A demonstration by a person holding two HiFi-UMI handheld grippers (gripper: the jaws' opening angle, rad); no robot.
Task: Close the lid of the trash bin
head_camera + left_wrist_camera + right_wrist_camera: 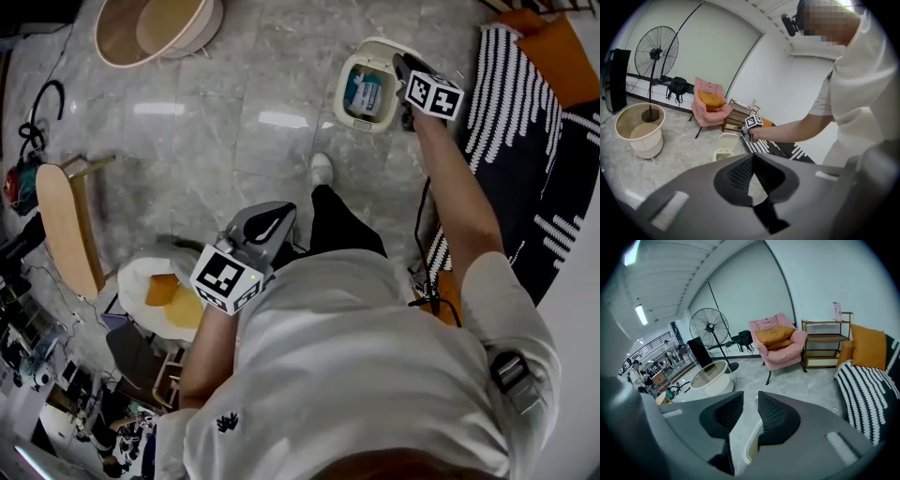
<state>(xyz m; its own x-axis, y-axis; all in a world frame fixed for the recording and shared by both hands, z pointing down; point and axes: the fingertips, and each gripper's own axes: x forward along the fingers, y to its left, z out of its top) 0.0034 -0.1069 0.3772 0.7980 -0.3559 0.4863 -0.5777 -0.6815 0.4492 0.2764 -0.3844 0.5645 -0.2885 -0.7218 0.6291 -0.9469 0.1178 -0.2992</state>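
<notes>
left gripper (752,158): jaws closed together, holding nothing, held near the person's waist. trash bin (342,94): on the floor ahead, lid (727,139) raised. right gripper (746,404): jaws narrowly apart, gripping nothing, beside the bin's right rim.

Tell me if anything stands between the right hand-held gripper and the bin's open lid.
Nothing visible does. The right hand-held gripper is right beside the raised lid of the trash bin, its jaws slightly apart.
</notes>
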